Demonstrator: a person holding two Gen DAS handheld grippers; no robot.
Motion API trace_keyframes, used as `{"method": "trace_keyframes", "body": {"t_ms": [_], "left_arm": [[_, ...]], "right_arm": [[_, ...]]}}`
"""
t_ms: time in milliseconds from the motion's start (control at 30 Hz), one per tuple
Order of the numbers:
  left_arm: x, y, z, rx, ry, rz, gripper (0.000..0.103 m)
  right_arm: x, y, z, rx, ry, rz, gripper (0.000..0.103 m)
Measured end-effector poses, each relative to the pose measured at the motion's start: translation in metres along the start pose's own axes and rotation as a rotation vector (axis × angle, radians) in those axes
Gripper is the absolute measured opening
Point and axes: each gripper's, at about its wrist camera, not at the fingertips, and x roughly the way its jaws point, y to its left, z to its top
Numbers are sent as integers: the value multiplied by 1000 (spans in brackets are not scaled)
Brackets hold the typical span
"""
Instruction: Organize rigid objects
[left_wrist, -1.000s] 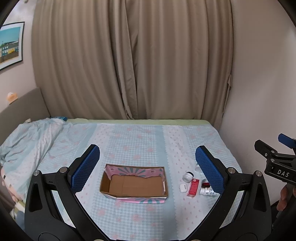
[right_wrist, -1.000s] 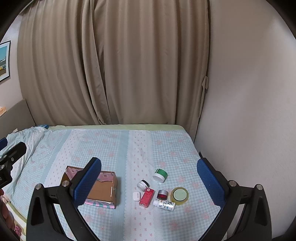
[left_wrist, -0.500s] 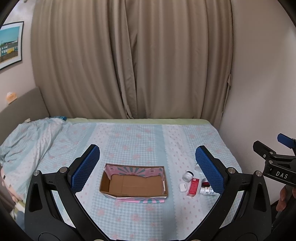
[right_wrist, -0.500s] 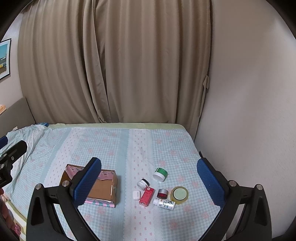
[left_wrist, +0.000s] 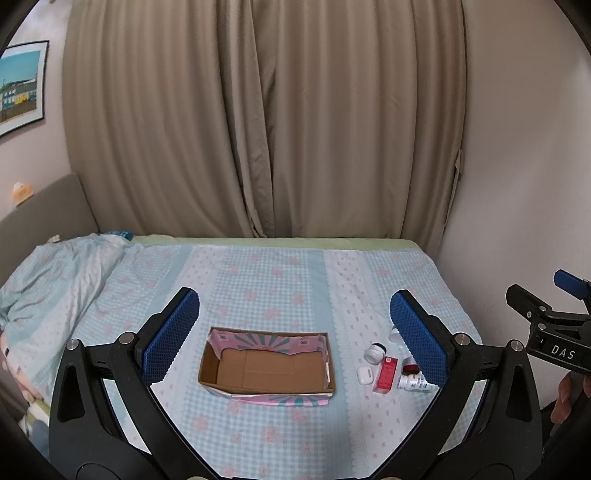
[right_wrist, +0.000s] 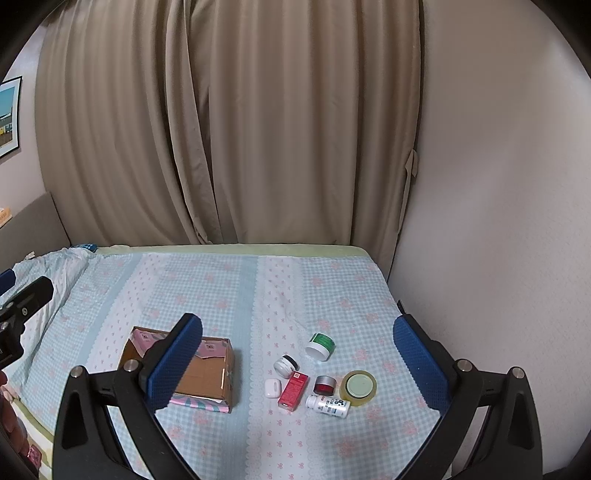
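Little has moved since the earlier frames: both grippers hold almost the same stance above the bed (right_wrist: 229, 291), the right view having drifted only slightly, and no object has shifted.

Left gripper (left_wrist: 294, 328): jaws spread wide, nothing between them. The box (left_wrist: 267, 365) lies directly ahead, framed between its fingers, open side up and empty, cardboard floor showing. Judged the intended receptacle, set where either gripper can reach it.

Right gripper (right_wrist: 297, 354): jaws likewise wide, holding nothing. The loose items lie ahead of it, between its fingers, in one tight cluster, with the box off to its left, partly behind its left finger:
- green-lidded jar (right_wrist: 320, 346), farthest, on its side.
- black-lidded jar (right_wrist: 285, 365), tilted.
- white case (right_wrist: 272, 387), flat, just beside the carton.
- red carton (right_wrist: 293, 390), flat, long axis pointing away from the gripper.
- red tin (right_wrist: 324, 384), upright, between carton and tape.
- tape roll (right_wrist: 358, 387), flat.
- white bottle (right_wrist: 328, 405), nearest, on its side, touching or nearly touching the tape.

Assessment: no item boxed yet; the task appears at its start. The right gripper is better placed for the first pick. Close packing leaves little finger room; an outer item such as the green-lidded jar looks easiest. Round items lying sideways may roll on the soft cover.
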Motion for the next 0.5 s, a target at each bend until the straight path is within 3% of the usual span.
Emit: {"method": "trace_keyframes", "body": {"t_ms": [500], "left_arm": [[6,6,3,-7,-9,-9,103]], "right_arm": [[8,4,5,4,-17,6,103]]}}
